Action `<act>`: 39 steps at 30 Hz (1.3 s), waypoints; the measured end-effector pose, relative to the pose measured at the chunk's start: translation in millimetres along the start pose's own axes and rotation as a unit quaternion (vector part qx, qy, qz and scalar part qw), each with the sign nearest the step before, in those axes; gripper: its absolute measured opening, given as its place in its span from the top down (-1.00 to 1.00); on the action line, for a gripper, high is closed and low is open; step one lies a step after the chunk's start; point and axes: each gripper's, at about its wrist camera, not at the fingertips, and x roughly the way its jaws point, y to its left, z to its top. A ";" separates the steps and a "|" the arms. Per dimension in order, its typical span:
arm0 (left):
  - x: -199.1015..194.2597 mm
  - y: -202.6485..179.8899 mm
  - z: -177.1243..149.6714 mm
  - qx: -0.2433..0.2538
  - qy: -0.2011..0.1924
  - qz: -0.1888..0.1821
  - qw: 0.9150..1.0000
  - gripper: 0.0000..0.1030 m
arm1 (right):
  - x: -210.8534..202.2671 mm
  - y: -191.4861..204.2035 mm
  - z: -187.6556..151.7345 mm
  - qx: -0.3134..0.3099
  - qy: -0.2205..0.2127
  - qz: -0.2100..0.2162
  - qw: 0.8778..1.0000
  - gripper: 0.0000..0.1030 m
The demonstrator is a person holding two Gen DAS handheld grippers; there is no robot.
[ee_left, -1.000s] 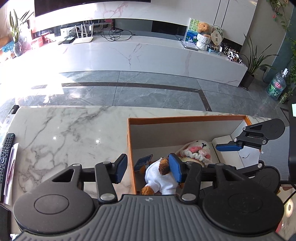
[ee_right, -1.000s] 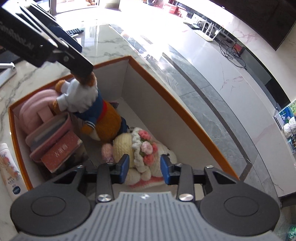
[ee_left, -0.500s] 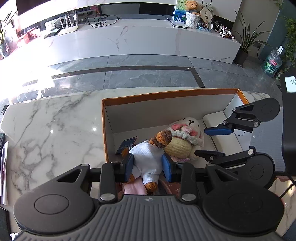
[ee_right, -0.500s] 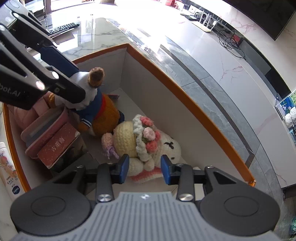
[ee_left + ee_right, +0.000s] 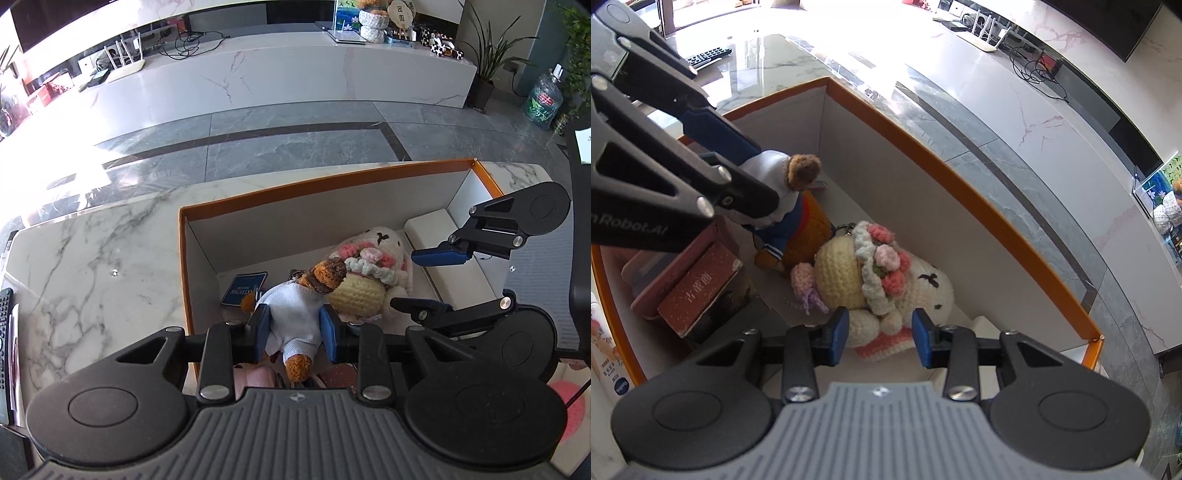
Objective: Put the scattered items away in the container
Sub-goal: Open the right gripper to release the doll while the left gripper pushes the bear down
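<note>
The left hand-held gripper (image 5: 294, 329) is closing its jaws on the white shirt of the small bear toy (image 5: 295, 314), which sits inside the orange-rimmed container (image 5: 325, 181) on the marble tabletop (image 5: 103, 251). The right hand-held gripper (image 5: 880, 331) hangs partly open over the feet of the crocheted doll (image 5: 882, 273) and holds nothing. I think the soft shirt may slip from the pads, or the bear may drag the doll that leans on it. The red box (image 5: 700, 288) and pink case (image 5: 639, 273) crowd that corner, and the two grippers work near each other, so they could collide.
</note>
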 end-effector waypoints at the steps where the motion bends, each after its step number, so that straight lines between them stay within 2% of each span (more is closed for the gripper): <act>1: 0.4 4.0 0.5 -0.003 0.005 -0.005 1.000 0.34 | -0.5 -0.1 -0.1 0.002 0.000 0.000 1.000 0.23; 3: -0.1 10.8 2.5 -0.013 0.011 -0.007 1.000 0.33 | -0.5 0.1 -0.1 0.004 -0.001 -0.001 1.000 0.22; 6: -4.8 15.7 8.3 -0.027 0.000 0.001 1.000 0.28 | -0.1 1.1 -0.1 0.007 -0.005 0.000 1.000 0.22; 8: -7.0 9.4 14.5 -0.009 -0.009 0.026 1.000 0.19 | 1.3 1.0 1.4 0.008 -0.007 0.002 1.000 0.21; 9: -5.3 5.7 17.8 0.005 -0.004 0.039 0.999 0.04 | 1.4 1.6 1.5 0.007 -0.007 0.002 1.000 0.21; 11: 1.5 0.6 23.3 0.033 0.013 0.046 0.998 -0.04 | 0.7 2.7 1.2 0.005 -0.009 0.002 1.000 0.19; 14: 22.2 1.8 25.6 0.054 0.063 0.023 0.996 -0.11 | -0.8 2.5 0.6 0.006 -0.012 0.001 1.000 0.13; 16: 35.3 2.8 22.4 0.067 0.090 0.023 0.993 -0.15 | -0.7 1.7 -0.7 0.007 -0.013 0.000 1.000 0.13; 20: 48.3 9.6 18.0 0.049 0.117 -0.013 0.992 -0.19 | 2.8 1.7 -3.0 0.007 -0.011 -0.004 1.000 0.13; 21: 49.0 10.3 16.4 0.044 0.117 -0.017 0.992 -0.14 | 4.0 1.9 -3.2 0.006 -0.011 -0.005 1.000 0.13; 26: 44.0 14.7 13.4 0.030 0.106 -0.030 0.993 0.07 | 5.5 2.1 -2.0 0.009 -0.014 -0.005 1.000 0.13; 28: 38.4 14.5 13.8 0.021 0.093 -0.022 0.995 0.11 | 4.8 2.0 -1.2 0.008 -0.016 -0.006 1.000 0.13; 33: 19.7 1.2 10.9 0.031 0.039 0.040 0.998 0.13 | 5.6 2.6 2.7 0.007 -0.020 -0.006 1.000 0.13; 37: 12.0 -13.3 6.4 0.062 -0.015 0.083 0.995 0.13 | 4.9 2.9 4.2 0.008 -0.022 -0.005 1.000 0.13; 39: 13.8 -17.6 3.5 0.072 -0.028 0.096 0.992 0.13 | 2.7 4.1 3.4 0.006 -0.023 -0.005 1.000 0.13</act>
